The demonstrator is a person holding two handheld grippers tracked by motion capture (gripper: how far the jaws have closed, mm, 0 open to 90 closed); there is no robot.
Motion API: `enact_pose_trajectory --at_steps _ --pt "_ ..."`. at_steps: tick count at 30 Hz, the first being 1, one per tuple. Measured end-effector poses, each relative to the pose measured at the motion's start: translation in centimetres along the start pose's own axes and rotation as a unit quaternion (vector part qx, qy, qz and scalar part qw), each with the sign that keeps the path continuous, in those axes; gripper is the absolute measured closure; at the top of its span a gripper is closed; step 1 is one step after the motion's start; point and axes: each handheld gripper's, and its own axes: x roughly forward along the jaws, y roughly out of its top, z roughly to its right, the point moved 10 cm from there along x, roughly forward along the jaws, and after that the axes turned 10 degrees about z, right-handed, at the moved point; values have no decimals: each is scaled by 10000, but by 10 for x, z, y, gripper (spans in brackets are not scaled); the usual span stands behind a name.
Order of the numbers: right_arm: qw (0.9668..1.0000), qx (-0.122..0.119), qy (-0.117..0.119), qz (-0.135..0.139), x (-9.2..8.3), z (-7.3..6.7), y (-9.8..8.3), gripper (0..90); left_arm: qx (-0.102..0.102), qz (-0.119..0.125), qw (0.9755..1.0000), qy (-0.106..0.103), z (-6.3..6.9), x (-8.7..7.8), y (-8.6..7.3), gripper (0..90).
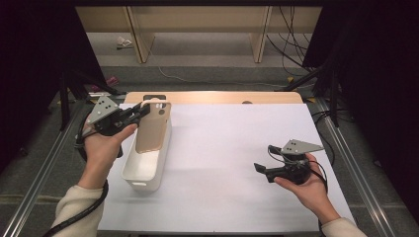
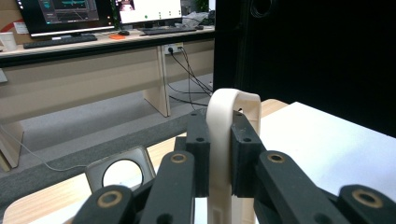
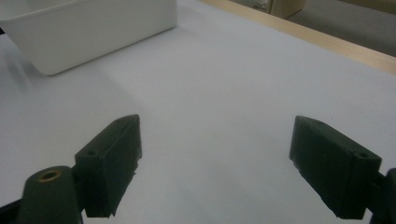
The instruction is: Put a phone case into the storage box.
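The left gripper [image 1: 143,109] was clamped on the top edge of a beige phone case [image 2: 223,154], held above the white bin [image 1: 141,173] at 9 o'clock. The right gripper [image 3: 215,168] was held wide open and empty at 4 o'clock. The case was judged light, thin and flexible, best pinched at its rim.

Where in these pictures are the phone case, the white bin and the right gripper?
phone case [image 1: 152,129], high view, middle of its beige back.
white bin [image 1: 143,183], high view, its near end wall.
right gripper [image 3: 215,165], right gripper view, midway between its open jaws.
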Motion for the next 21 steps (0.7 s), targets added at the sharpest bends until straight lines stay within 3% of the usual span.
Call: enact_pose_trajectory --at_steps 12,21 --pt "10000 13 2 -2 1 0 0 179 -2 67 10000 -65 -7 1 -3 805" --pt "10000 27 -7 -30 2 0 -2 178 6 246 9997 -77 -19 3 1 805"
